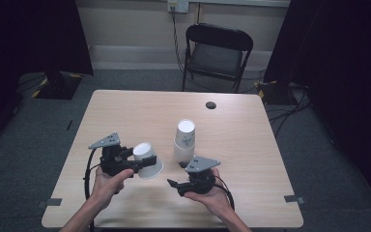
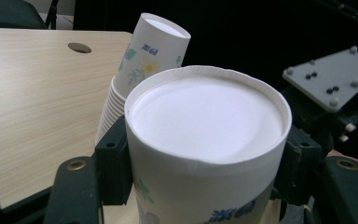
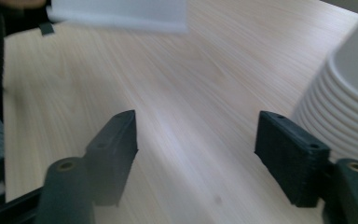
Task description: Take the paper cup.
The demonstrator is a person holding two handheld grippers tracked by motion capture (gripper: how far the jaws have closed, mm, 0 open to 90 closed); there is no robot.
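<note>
A white paper cup with a flower print lies on its side above the table, its flat base facing the camera. My left gripper is shut on it, and the pads press both sides of the cup. An upside-down stack of matching cups stands at the table's middle, just behind the held cup. My right gripper hovers low in front of the stack, pointing left, open with nothing between its jaws. The stack's rims lie to that gripper's right.
The wooden table has a dark cable hole near its far edge. A black folding chair stands beyond the table. Dark curtains hang on both sides, and cables run over the grey floor.
</note>
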